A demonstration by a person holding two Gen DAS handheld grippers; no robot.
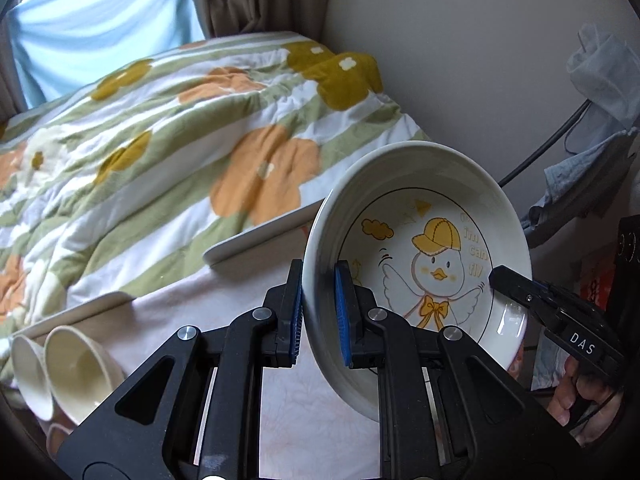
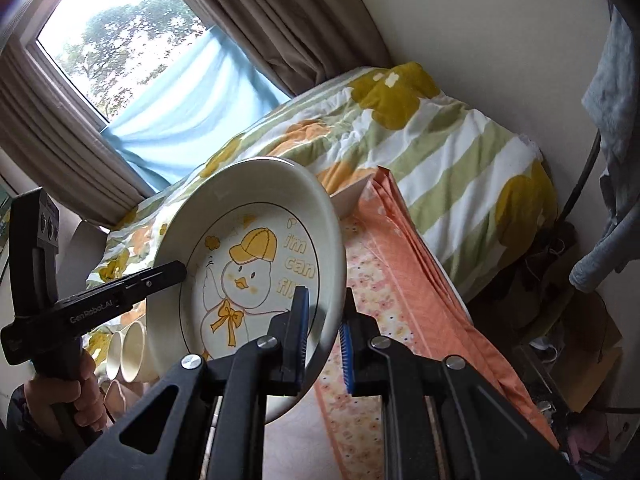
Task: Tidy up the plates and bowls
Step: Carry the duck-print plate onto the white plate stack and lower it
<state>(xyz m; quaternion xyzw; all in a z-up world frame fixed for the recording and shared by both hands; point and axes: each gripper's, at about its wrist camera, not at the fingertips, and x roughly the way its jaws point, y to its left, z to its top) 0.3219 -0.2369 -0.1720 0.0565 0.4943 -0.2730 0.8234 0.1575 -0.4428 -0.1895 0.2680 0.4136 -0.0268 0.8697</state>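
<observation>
Duck plate held up off the table by both grippers.

Left gripper (image 1: 320, 312) pinches the duck plate's (image 1: 436, 264) left rim, blue pads either side of the wall; right gripper (image 2: 323, 334) pinches the opp. rim, one finger in front, one behind. Plate tilted, nearly on edge, above the floral tablecloth (image 2: 372, 300). Cream bowls (image 1: 76, 364) lie on their sides near left; flat white tray (image 1: 256, 236) just beyond the plate; flowered quilt (image 1: 160, 140) far behind.

cream bowls (image 1: 60, 376) cut off at frame edge, duck plate's (image 2: 248, 264) lower rim hidden behind hand-held gripper (image 2: 323, 336)
</observation>
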